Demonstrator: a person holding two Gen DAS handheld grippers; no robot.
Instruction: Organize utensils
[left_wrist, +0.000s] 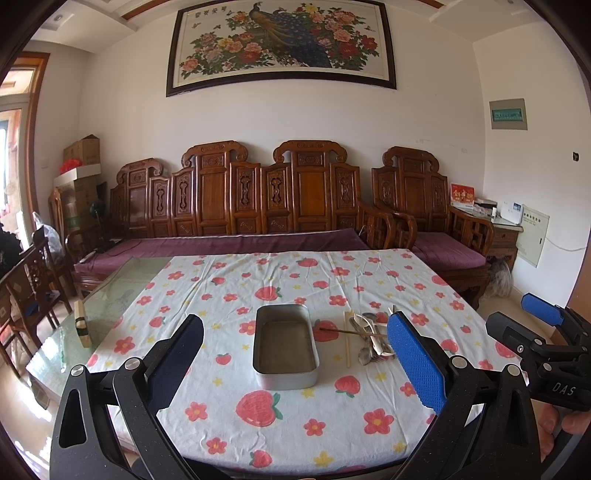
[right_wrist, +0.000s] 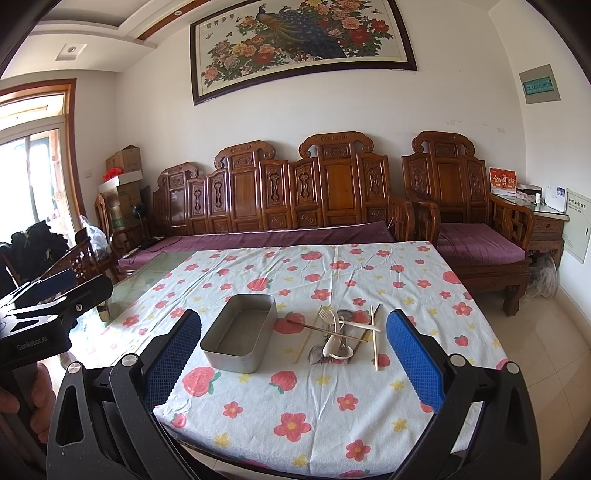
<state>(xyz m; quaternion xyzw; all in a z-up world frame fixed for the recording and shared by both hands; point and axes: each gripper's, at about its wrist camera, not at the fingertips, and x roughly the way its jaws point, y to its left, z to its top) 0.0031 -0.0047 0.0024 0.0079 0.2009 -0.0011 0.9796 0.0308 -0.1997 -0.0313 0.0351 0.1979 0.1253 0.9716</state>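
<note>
Right wrist view: utensil pile (right_wrist: 341, 336) at 12 o'clock, empty metal tin (right_wrist: 240, 334) beside it at 11. Both grippers, right gripper (right_wrist: 293, 354) and left gripper (left_wrist: 295, 360), spread, holding nothing. Chopsticks look light, stiff, slippery; pinch mid-shaft.

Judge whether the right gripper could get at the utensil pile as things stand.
Probably yes: the right gripper is open, the utensil pile lies uncovered ahead, and the metal tray sits off to its left.

A grey metal tin (right_wrist: 239, 334) sits empty and upright near the table's middle. Just to its right lies a heap of utensils (right_wrist: 341, 334) — spoons, a fork, chopsticks — crossed over one another.
</note>
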